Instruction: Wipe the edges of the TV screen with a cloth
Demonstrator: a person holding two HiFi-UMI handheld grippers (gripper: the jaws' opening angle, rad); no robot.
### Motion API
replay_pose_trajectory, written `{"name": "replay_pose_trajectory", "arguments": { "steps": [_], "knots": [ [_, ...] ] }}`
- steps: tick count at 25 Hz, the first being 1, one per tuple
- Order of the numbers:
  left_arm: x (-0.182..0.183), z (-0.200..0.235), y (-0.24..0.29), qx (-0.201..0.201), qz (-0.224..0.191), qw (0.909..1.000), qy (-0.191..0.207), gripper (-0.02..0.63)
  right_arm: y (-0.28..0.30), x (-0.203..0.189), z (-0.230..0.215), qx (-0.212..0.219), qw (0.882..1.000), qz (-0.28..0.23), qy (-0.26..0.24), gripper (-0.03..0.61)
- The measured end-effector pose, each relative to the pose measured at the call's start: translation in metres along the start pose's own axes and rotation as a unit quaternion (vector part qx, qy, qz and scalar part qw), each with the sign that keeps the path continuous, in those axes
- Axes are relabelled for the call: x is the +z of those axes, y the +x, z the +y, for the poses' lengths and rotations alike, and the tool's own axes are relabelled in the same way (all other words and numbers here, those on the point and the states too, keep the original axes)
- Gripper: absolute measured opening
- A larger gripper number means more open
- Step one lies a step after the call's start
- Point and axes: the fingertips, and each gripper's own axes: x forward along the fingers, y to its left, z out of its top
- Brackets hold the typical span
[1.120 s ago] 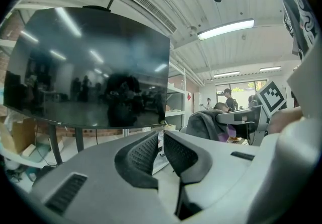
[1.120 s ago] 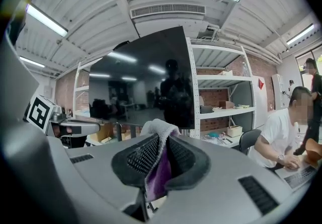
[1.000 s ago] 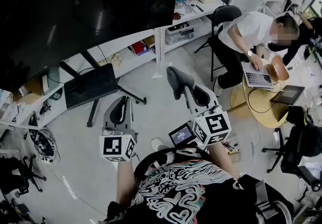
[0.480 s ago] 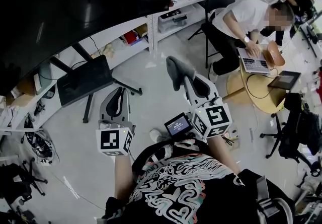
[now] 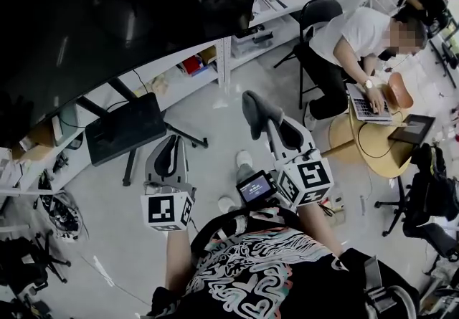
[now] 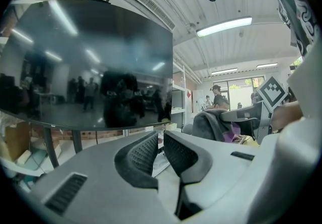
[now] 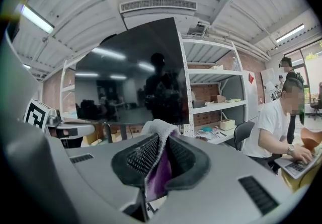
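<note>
The large black TV screen [image 5: 107, 16] fills the upper left of the head view on a black stand [image 5: 125, 127]; it also shows as the dark TV screen [image 6: 85, 67] in the left gripper view and the TV screen [image 7: 131, 84] in the right gripper view. My right gripper [image 5: 259, 111] is shut on a grey and purple cloth [image 5: 254, 111], seen pinched as the cloth [image 7: 157, 160] between the jaws, below the screen's lower right corner. My left gripper [image 5: 168, 156] is shut with nothing in it, its jaws touching, lower and further left.
White shelving [image 5: 287, 2] with boxes stands right of the screen. A seated person [image 5: 358, 45] works at a laptop [image 5: 366, 111] on a round table at the right. A black chair [image 5: 319, 13] and an office chair [image 5: 430, 196] stand nearby. Gear clutters the floor [image 5: 57, 210] at left.
The view has shifted a little; both grippers hold about the same pose, the right still gripping the cloth. A foot now shows on the floor between the grippers.
</note>
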Motion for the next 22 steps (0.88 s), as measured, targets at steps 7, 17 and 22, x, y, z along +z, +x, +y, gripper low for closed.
{"name": "replay_pose_trajectory", "arguments": {
  "steps": [7, 17, 22],
  "knots": [
    [0.009, 0.015, 0.083, 0.015, 0.002, 0.9996, 0.022, 0.046, 0.071, 0.006, -0.053, 0.002, 1.0, 0.016, 0.0, 0.067],
    [0.017, 0.028, 0.205, 0.028, 0.019, 0.9987, 0.038, 0.046, 0.171, 0.017, -0.13, 0.021, 0.999, 0.046, -0.003, 0.067],
    [0.014, 0.024, 0.242, 0.038, 0.03, 0.9979, 0.043, 0.046, 0.203, 0.01, -0.156, 0.041, 0.997, 0.06, 0.004, 0.067]
  ]
}}
